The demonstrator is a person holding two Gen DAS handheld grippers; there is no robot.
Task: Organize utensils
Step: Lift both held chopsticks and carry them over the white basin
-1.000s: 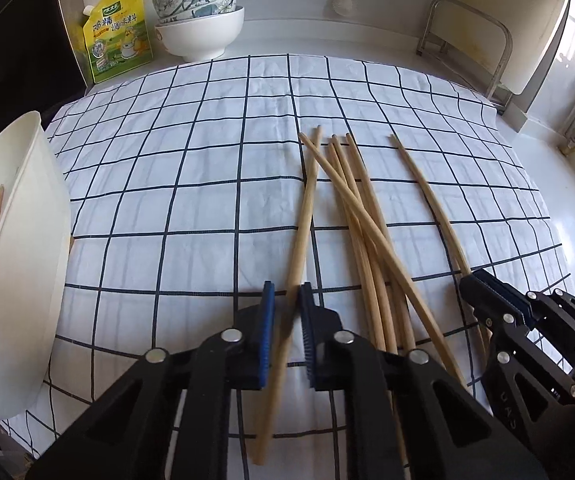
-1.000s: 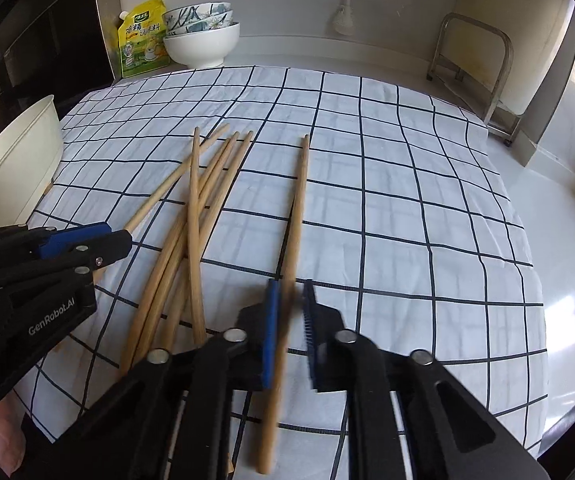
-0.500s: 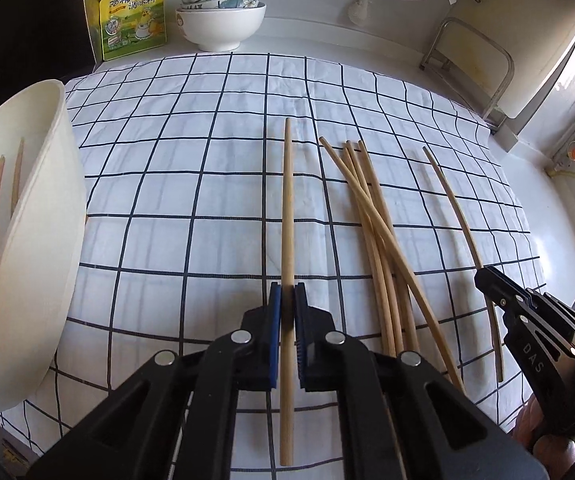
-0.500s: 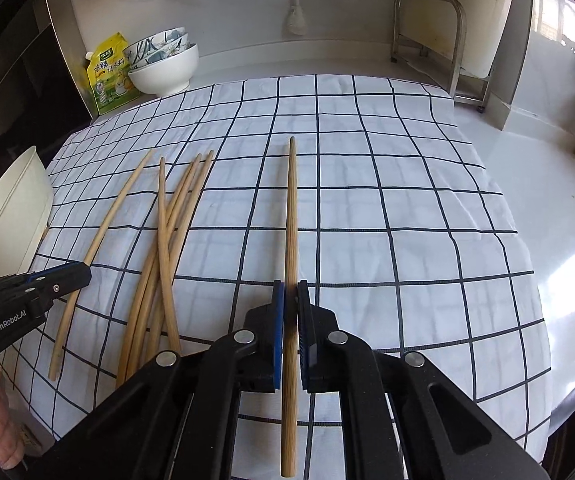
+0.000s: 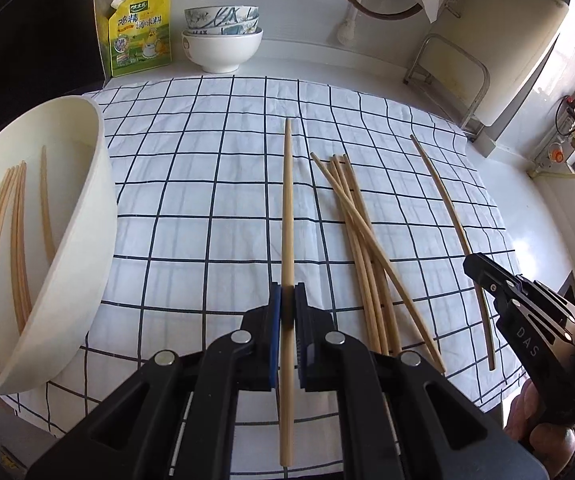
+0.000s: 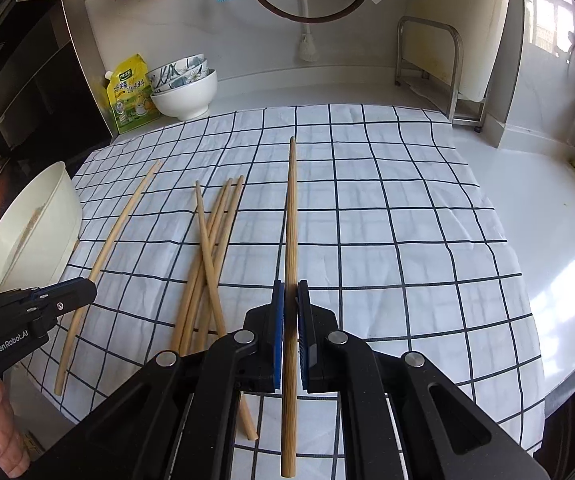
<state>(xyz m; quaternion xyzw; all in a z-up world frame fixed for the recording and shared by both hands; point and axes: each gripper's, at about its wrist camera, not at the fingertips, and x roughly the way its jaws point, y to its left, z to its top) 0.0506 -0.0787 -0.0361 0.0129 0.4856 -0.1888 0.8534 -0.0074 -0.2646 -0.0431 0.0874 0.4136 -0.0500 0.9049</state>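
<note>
My left gripper [image 5: 287, 304] is shut on a wooden chopstick [image 5: 287, 208] and holds it above the checked cloth. My right gripper [image 6: 290, 300] is shut on another chopstick [image 6: 292, 216], also lifted. Several loose chopsticks [image 5: 361, 240] lie in a bundle on the cloth, also in the right wrist view [image 6: 211, 248]. A cream oval bin [image 5: 79, 240] at the left holds several chopsticks [image 5: 3, 248]. In the left wrist view the chopstick my right gripper [image 5: 475, 266] holds runs up from it as a thin curve [image 5: 439, 184]. In the right wrist view the left gripper [image 6: 87, 288] holds its chopstick [image 6: 119, 220].
The checked cloth [image 5: 207, 184] covers a white counter [image 6: 547, 240]. At the back stand stacked bowls [image 5: 223, 40] and a yellow seasoning pouch [image 5: 139, 32]. A metal rack [image 6: 431, 64] stands at the back right. The counter's edge is near on the right.
Both grippers closed on a chopstick each, then rose and pulled back with them. The left gripper has swung left, bringing the bin more into view.
</note>
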